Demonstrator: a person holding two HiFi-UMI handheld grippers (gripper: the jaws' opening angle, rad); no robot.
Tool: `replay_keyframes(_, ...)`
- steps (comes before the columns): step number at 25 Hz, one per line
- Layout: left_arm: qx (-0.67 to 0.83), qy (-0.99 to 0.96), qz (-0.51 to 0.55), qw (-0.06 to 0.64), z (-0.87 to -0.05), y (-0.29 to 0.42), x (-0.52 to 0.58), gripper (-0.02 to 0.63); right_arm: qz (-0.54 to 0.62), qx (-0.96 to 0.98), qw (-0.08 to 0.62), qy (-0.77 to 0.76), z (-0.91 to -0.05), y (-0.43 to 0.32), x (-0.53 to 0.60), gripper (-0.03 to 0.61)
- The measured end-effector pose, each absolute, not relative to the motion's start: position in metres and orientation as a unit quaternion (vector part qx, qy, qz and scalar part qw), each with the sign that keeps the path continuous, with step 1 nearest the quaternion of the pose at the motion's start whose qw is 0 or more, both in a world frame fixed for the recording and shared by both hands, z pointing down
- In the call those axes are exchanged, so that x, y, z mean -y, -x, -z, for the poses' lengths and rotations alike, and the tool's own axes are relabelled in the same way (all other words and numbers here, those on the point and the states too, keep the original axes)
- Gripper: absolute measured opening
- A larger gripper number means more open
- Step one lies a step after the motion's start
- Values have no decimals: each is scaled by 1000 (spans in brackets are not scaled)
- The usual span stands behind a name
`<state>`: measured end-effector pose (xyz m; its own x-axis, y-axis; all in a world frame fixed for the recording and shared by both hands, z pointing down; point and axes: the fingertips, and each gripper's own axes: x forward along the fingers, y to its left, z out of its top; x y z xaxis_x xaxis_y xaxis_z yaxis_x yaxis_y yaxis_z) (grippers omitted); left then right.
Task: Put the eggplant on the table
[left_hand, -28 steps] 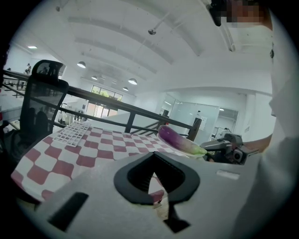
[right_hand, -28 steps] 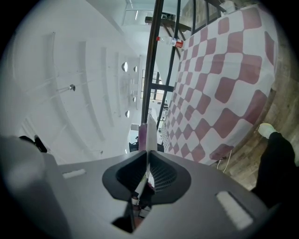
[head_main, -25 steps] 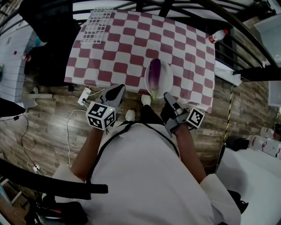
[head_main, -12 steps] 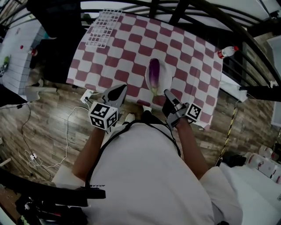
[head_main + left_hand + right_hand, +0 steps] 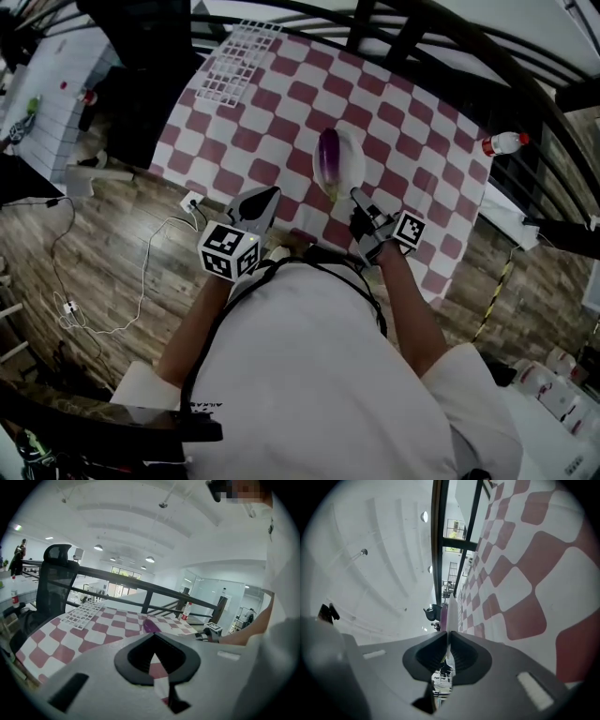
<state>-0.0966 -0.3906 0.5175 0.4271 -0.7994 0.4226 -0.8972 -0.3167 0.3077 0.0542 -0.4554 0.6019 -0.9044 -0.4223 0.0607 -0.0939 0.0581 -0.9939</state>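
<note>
A purple eggplant (image 5: 328, 157) lies on a white plate (image 5: 352, 156) over the near part of the red-and-white checkered table (image 5: 262, 103). My right gripper (image 5: 357, 196) is shut on the plate's near rim. In the right gripper view the rim (image 5: 451, 613) stands edge-on between the jaws of the right gripper (image 5: 447, 631), with the eggplant (image 5: 443, 616) behind it. Whether the plate rests on the cloth I cannot tell. My left gripper (image 5: 268, 194) is shut and empty over the table's near edge, left of the plate. The left gripper view shows the left gripper (image 5: 153, 633) with the eggplant (image 5: 150, 626) beyond it.
A white wire rack (image 5: 234, 61) lies at the table's far left corner. A plastic bottle (image 5: 504, 143) stands off the right side. Dark railing bars (image 5: 394, 28) run behind the table, and a black chair (image 5: 54, 573) is at the left. Cables (image 5: 141, 281) trail on the wooden floor.
The right gripper has carried the plate with the eggplant forward and down, from the table's near edge to farther over the cloth. The left gripper moved forward to the table edge.
</note>
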Motion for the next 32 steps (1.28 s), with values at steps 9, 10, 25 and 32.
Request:
replay_keyframes(9,552,-782,-116,265,-527,88,396,6,685,-704,84,165,-647,-43,474,32)
replay_keyframes(10,555,-779,-116,267,-527,89,397,6,686,-705,79,165,-651,-42,477,32)
replay_keyframes(25,584,-755,-112,278,-528,90,387,6,691,-701,53,169,-681,-35,494,32)
replay_keyframes(32,588,-753,-109,276,-525,91,383,6,691,-697,34,188,-693,-36,494,31)
